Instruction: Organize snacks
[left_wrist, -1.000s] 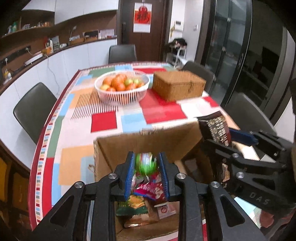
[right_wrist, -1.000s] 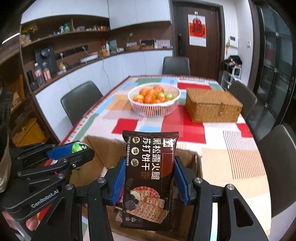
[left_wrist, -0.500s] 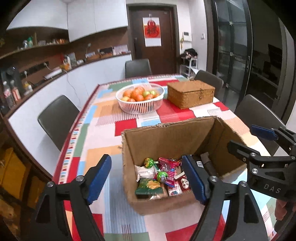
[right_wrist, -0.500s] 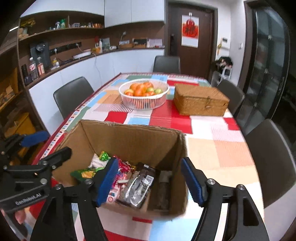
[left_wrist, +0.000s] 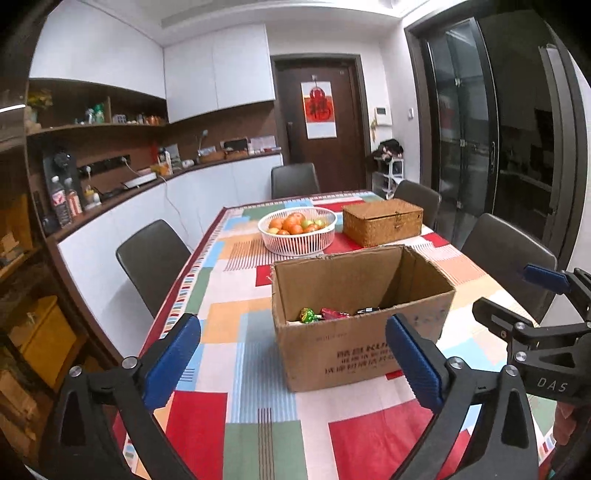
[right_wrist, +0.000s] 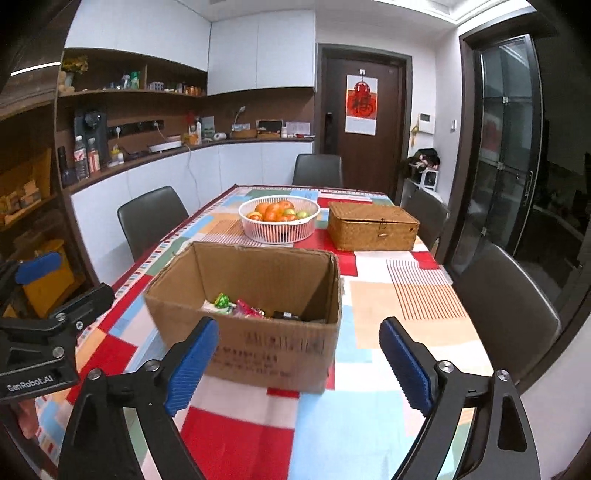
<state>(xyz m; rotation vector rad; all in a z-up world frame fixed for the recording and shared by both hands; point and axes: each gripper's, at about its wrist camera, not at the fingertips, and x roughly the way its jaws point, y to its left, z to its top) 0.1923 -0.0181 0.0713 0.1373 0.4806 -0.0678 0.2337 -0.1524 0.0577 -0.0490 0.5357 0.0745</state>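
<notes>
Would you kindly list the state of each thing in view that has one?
cardboard box: open-topped, snacks inside
wicker box: lid shut
fruit basket: holds fruit
door: closed
left hand-held gripper: open, just opened, empty
right hand-held gripper: open, just opened, empty

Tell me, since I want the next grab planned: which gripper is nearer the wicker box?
Right, though only slightly. The right gripper is before the cardboard box's right half, the side the wicker box stands behind; the left gripper is beside it, further left. Both open, empty.
</notes>
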